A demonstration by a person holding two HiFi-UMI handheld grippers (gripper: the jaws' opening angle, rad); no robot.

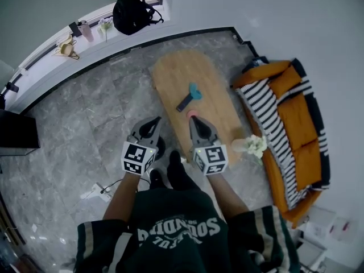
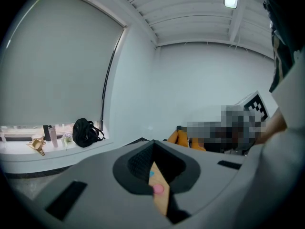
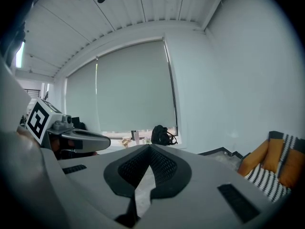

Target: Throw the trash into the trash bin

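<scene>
Trash [image 1: 195,91] lies on an oval wooden table [image 1: 176,73] on marble floor [image 1: 96,112].

Two hand-held grippers show: the left hand-held gripper [image 1: 152,123] and the right hand-held gripper [image 1: 193,121], each bearing one marker cube. There is one wooden tabletop [image 1: 176,73], and it carries four things: one teal piece [image 1: 195,91] near its middle, one dark bar [image 1: 184,103] just beside that, one small pink piece [image 1: 192,114] nearer the person's end, and one bunch of white flowers [image 1: 253,145] at its right edge. One orange sofa [image 1: 296,118] stands along that same edge. One window sill [image 1: 40,67] holds four things: one black backpack [image 1: 132,13], one pink bottle [image 1: 87,32], one small flower sprig [image 1: 105,24] and one tan object [image 1: 67,49].
</scene>
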